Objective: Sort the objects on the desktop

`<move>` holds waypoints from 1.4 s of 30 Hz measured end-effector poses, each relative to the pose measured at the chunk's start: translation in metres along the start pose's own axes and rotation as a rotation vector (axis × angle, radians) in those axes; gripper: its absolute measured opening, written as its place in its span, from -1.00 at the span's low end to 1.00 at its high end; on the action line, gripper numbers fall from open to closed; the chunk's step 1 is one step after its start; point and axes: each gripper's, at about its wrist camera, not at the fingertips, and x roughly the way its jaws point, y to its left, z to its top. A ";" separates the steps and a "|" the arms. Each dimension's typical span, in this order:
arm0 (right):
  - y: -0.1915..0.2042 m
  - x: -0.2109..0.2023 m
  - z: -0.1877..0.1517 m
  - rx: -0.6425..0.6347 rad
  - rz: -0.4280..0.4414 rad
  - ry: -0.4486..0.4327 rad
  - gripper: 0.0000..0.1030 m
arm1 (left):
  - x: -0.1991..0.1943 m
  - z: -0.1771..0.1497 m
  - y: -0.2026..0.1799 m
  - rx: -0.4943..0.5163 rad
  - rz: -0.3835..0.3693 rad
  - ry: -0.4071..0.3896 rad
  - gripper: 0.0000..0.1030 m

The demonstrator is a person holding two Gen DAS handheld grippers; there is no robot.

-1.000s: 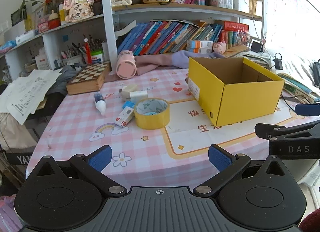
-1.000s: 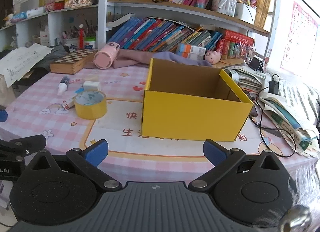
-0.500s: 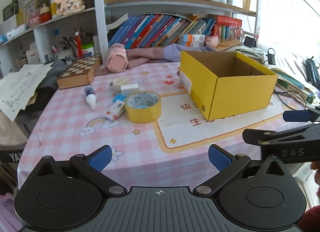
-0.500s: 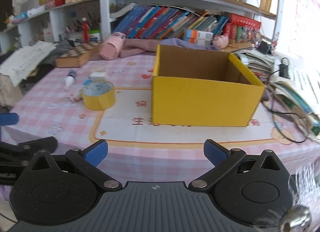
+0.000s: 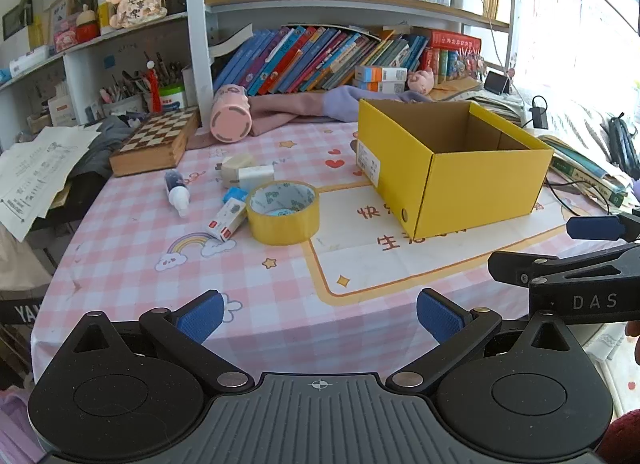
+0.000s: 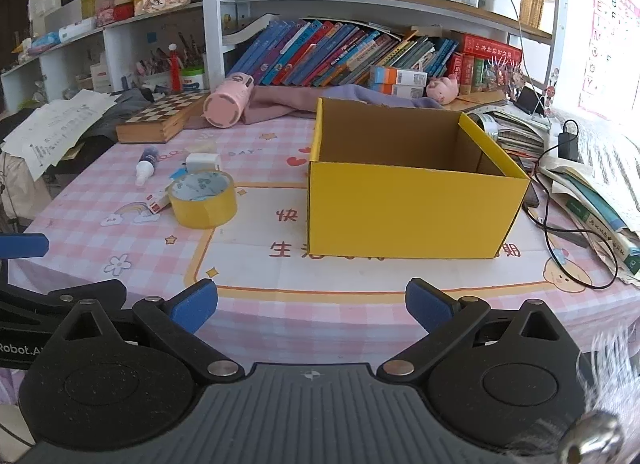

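An open yellow cardboard box (image 5: 476, 183) (image 6: 408, 211) stands on the pink checked tablecloth; no item shows in the part of its inside I can see. Left of it lie a yellow tape roll (image 5: 283, 211) (image 6: 203, 199), a small glue bottle (image 5: 177, 191) (image 6: 144, 165), a white charger plug (image 5: 251, 176) (image 6: 203, 163), a small red-and-white carton (image 5: 227, 219) and a pale round object (image 5: 236, 163). My left gripper (image 5: 318, 314) is open and empty above the table's near edge. My right gripper (image 6: 312, 304) is open and empty, in front of the box.
A wooden chessboard case (image 5: 158, 141), a pink cup on its side (image 5: 230, 119) and purple cloth (image 5: 304, 107) lie at the back. Bookshelves stand behind. Books, papers and cables (image 6: 580, 191) pile at the right. Loose papers (image 5: 36, 171) hang off the left.
Both grippers have shifted slightly with respect to the table, so the box and the items look a little nearer and larger. No object has moved; both stay open.
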 end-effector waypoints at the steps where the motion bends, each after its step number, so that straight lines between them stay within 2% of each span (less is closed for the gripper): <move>1: 0.000 0.001 0.000 0.000 -0.001 0.002 0.97 | 0.001 0.000 0.000 0.001 -0.001 0.003 1.00; 9: 0.002 0.002 -0.003 0.004 0.000 0.027 0.95 | 0.002 -0.005 -0.003 0.026 -0.033 0.022 1.00; 13: 0.007 0.003 -0.004 -0.004 0.009 0.035 0.86 | 0.000 -0.008 0.000 0.011 -0.028 0.029 1.00; 18: 0.014 0.007 -0.002 -0.015 0.031 0.051 0.73 | -0.002 -0.011 0.011 -0.031 0.003 0.037 1.00; 20: 0.018 0.010 0.001 -0.026 0.047 0.059 0.61 | -0.005 -0.013 0.017 -0.049 0.019 0.037 1.00; 23: 0.027 0.014 0.003 -0.051 0.076 0.066 0.57 | -0.008 -0.015 0.025 -0.076 0.048 0.038 0.99; 31: 0.051 0.025 0.013 -0.114 0.152 0.050 0.56 | -0.015 -0.019 0.046 -0.139 0.124 0.032 0.99; 42: 0.066 0.055 0.035 -0.162 0.195 0.043 0.56 | 0.005 -0.008 0.060 -0.152 0.153 0.030 0.99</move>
